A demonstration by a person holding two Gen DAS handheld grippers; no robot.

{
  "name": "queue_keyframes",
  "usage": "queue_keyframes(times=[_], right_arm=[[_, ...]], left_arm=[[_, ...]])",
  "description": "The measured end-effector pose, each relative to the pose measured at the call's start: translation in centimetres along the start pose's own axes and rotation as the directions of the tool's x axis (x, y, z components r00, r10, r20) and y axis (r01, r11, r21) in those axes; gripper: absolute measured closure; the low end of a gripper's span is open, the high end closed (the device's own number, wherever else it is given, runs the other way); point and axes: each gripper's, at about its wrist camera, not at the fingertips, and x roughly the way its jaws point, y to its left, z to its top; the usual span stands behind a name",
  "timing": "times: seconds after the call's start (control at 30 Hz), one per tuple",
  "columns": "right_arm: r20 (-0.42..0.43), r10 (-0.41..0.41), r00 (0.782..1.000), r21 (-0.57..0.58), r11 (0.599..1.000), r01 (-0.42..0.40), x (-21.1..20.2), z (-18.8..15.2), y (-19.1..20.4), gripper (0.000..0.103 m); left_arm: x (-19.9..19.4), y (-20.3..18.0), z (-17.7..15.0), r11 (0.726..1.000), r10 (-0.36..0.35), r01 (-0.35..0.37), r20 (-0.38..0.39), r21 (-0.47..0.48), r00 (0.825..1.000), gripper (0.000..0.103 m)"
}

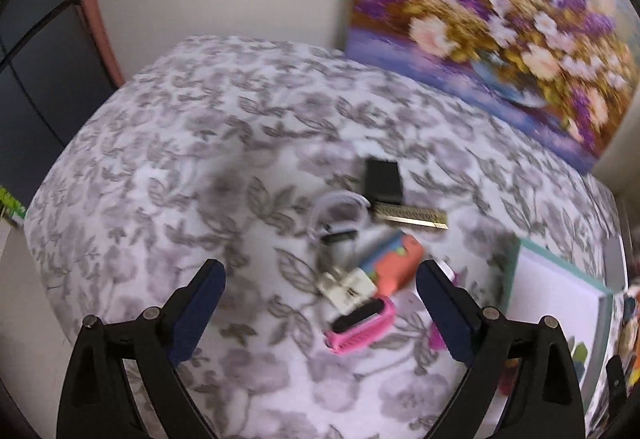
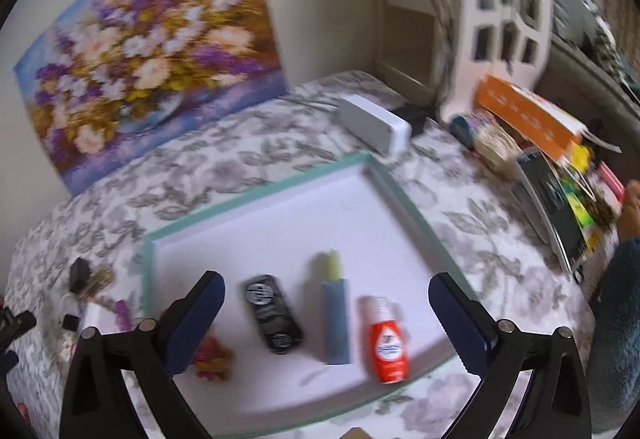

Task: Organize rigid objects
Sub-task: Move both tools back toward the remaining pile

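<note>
Both hand-held grippers, left (image 1: 320,281) and right (image 2: 326,293), are hovering spread and empty: three items are already lying inside the teal-rimmed tray (image 2: 256,191), while the small-object pile (image 1: 368,239) is waiting left of the tray.

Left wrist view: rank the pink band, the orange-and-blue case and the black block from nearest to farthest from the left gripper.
1. pink band, just ahead of the left gripper, toward its right finger.
2. orange-and-blue case, beyond it, right of centre.
3. black block, farthest up the cloth.
</note>
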Motion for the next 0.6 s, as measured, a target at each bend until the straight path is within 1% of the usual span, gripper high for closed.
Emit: queue_keyframes(times=[0.1,0.17,0.23,0.27,0.33,0.47,0.6], right_arm=[[0.009,0.066,0.998,-0.067,0.996,-0.065,-0.6,-0.2,2.4,0.000],[0.002,0.137,0.991,-0.097,0.986,-0.137,-1.1,-0.4,4.0,0.000],[-0.009,0.234,0.972,-0.108,0.966,-0.233,-1.6,-0.5,5.5,0.000],[-0.008,0.260,0.966,-0.116,0.959,-0.259,-1.9,-0.6,6.1,0.000],[0.000,0.288,0.958,-0.146,0.947,-0.285,-2.5,-0.6,7.6,0.000],[0.002,0.321,0.947,-0.200,0.928,-0.314,-3.7,-0.7,10.3,0.000],[-0.005,0.332,0.943,-0.223,0.919,-0.325,-3.9,-0.6,11.7,0.000]], left_arm=[[-0.5,1.2,0.6,0.999,0.001,0.000,0.023,-0.037,1.000,0.007],[-0.9,2.0,0.9,0.998,-0.004,0.006,0.037,-0.060,0.999,0.006],[-1.2,2.5,1.2,0.998,0.007,-0.004,0.053,-0.070,0.999,0.006],[-1.3,2.8,1.4,0.997,0.016,-0.012,0.059,-0.072,0.998,0.006],[-1.3,3.2,1.7,0.997,0.024,-0.019,0.063,-0.075,0.998,0.006],[-0.5,4.0,2.0,0.995,0.016,-0.011,0.044,-0.098,0.999,0.006],[0.7,4.3,2.0,0.994,0.003,-0.001,0.018,-0.108,1.000,0.006]])
